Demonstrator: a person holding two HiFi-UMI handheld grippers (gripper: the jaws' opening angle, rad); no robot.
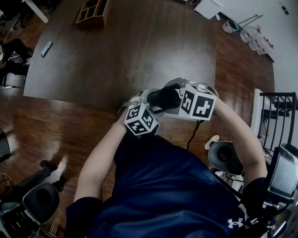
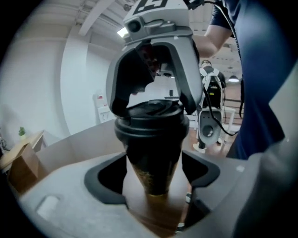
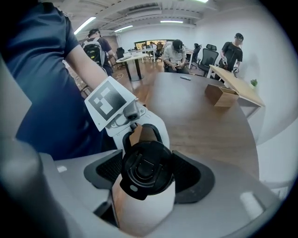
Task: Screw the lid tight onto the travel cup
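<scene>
While right claw (image 3: 150,179) clamps lid (image 3: 145,167), left claw (image 2: 153,179) stands slightly apart around travel cup (image 2: 153,148).

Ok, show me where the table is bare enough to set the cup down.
Widest bare patch: the middle of the table, from the wooden organizer at the far edge towards the near edge. A small blue object lies at its left. Crowded: the near edge, where left gripper and right gripper meet at the travel cup.

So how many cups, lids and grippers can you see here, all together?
tall tapered travel cup: 1
black round plastic lid: 1
grey grippers: 2, the left gripper and the right gripper
Total: 4
</scene>
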